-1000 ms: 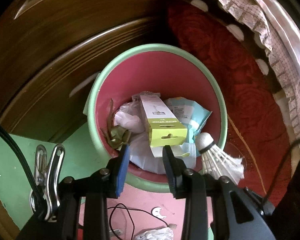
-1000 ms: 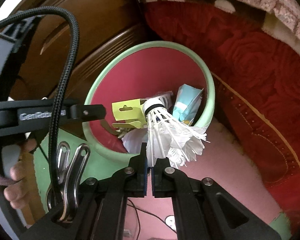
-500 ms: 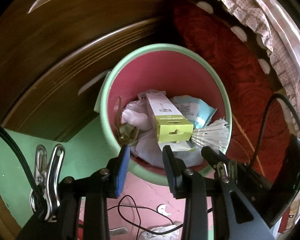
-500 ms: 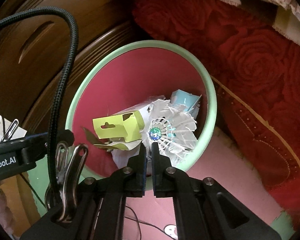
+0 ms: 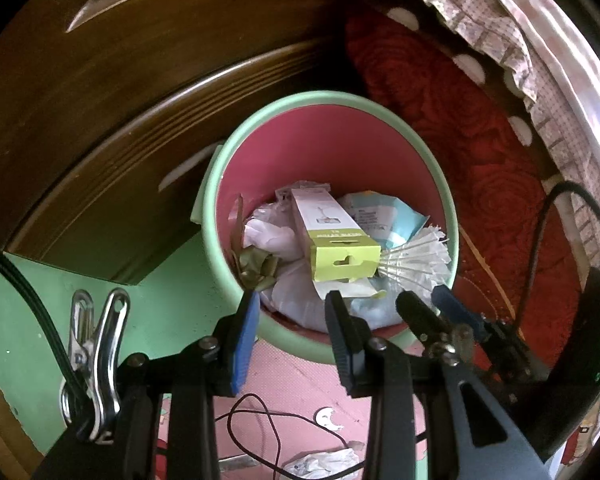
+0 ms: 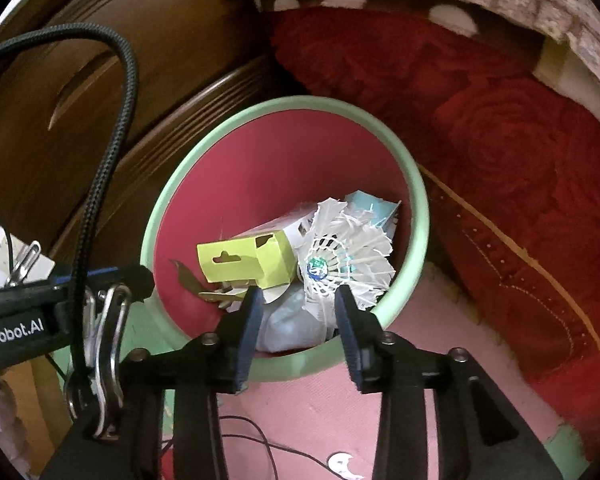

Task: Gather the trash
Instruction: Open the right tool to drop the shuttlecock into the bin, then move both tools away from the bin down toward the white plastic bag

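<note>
A green-rimmed bin (image 5: 436, 160) (image 6: 414, 184) with a pink inside stands on the floor and holds trash. In it lie a yellow-green carton (image 5: 342, 258) (image 6: 246, 264), a light blue packet (image 5: 380, 216), crumpled white paper (image 5: 272, 236) and a white shuttlecock (image 5: 418, 258) (image 6: 340, 256). My right gripper (image 6: 296, 308) (image 5: 424, 304) hovers over the bin's near rim, its jaws opening; the shuttlecock lies free just beyond them. My left gripper (image 5: 292, 304) stands open over the near rim with nothing between its fingers.
Dark wooden furniture (image 5: 120, 80) rises behind and left of the bin. A red rose-patterned fabric (image 6: 520, 152) fills the right. On the pink and green floor mat (image 6: 340, 404) lie a thin black wire (image 5: 256, 416) and crumpled paper (image 5: 320, 462).
The right gripper carried the shuttlecock over the bin, tipped it down and opened its jaws. The shuttlecock now rests in the bin beside the carton. The left gripper stayed open.
</note>
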`<action>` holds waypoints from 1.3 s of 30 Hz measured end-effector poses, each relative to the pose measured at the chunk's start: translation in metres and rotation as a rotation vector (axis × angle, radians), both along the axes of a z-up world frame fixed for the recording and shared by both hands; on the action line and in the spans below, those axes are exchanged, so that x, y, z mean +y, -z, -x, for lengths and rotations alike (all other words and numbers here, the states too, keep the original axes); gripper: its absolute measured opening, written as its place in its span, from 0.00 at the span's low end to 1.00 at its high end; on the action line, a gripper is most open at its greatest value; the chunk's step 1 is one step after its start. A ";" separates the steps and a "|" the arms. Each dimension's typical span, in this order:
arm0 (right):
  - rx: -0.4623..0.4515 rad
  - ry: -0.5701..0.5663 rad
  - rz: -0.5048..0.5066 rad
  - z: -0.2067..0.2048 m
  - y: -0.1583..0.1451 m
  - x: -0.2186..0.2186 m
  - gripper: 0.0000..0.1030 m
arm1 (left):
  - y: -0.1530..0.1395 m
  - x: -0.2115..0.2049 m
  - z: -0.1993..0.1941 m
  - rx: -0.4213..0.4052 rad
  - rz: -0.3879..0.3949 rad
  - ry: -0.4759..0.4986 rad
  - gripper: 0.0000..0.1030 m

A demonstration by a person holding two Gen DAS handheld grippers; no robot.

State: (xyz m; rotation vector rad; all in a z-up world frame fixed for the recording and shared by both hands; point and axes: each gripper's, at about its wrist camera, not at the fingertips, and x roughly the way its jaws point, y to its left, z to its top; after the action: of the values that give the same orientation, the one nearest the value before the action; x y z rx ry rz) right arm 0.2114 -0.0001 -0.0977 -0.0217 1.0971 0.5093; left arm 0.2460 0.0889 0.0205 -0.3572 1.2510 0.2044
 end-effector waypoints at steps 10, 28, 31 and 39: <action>-0.025 0.015 -0.027 -0.004 -0.013 -0.012 0.43 | -0.001 0.002 0.003 0.000 0.001 -0.007 0.34; 0.023 0.011 -0.050 -0.005 -0.015 -0.019 0.43 | 0.003 -0.001 0.004 0.013 0.000 -0.001 0.34; 0.024 0.002 -0.052 0.000 -0.019 -0.020 0.43 | 0.002 -0.003 0.006 0.011 -0.004 0.008 0.34; 0.088 0.018 -0.106 0.013 -0.026 -0.036 0.43 | 0.004 -0.012 0.015 0.027 -0.009 0.031 0.34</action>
State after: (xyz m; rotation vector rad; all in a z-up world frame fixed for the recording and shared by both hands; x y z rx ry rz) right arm 0.1980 -0.0356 -0.0718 0.1036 1.1538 0.5556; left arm 0.2308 0.0770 0.0167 -0.3282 1.2813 0.1884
